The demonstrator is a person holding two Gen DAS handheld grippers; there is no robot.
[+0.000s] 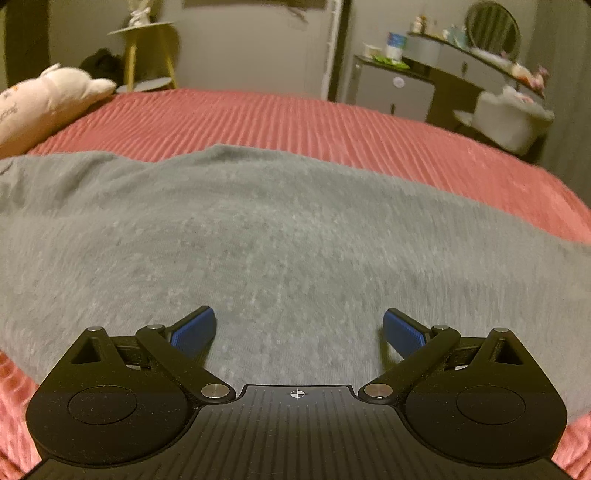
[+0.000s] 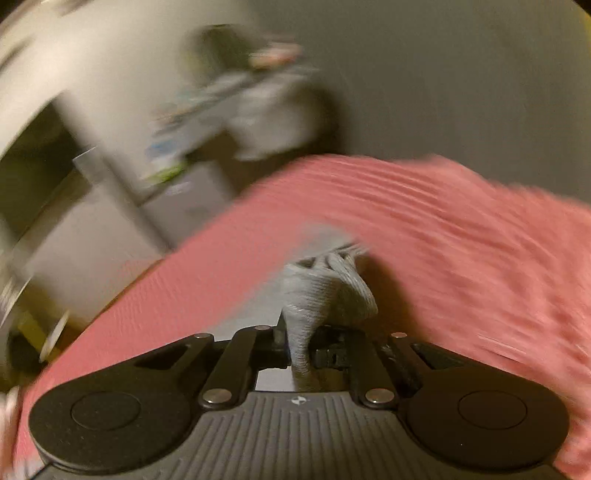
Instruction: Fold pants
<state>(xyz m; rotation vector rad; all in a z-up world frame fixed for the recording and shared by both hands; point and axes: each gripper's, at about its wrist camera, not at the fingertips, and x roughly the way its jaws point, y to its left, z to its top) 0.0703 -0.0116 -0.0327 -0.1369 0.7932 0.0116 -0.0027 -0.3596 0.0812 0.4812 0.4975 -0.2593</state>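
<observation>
Grey pants [image 1: 258,240] lie spread across a pink ribbed bedspread [image 1: 332,122] in the left wrist view. My left gripper [image 1: 299,328] hovers just over the cloth with its blue pads [image 1: 195,332] wide apart and nothing between them. In the right wrist view, which is blurred and tilted, my right gripper [image 2: 301,347] is shut on a ribbed grey cuff of the pants [image 2: 325,288], which bunches up out of the jaws above the pink bedspread [image 2: 443,240].
A cream plush toy [image 1: 48,99] lies at the bed's far left corner. Beyond the bed stand a yellow-legged side table [image 1: 147,48], a small grey cabinet [image 1: 391,88], a cluttered dressing table with a round mirror [image 1: 491,26] and a white stool [image 1: 509,114].
</observation>
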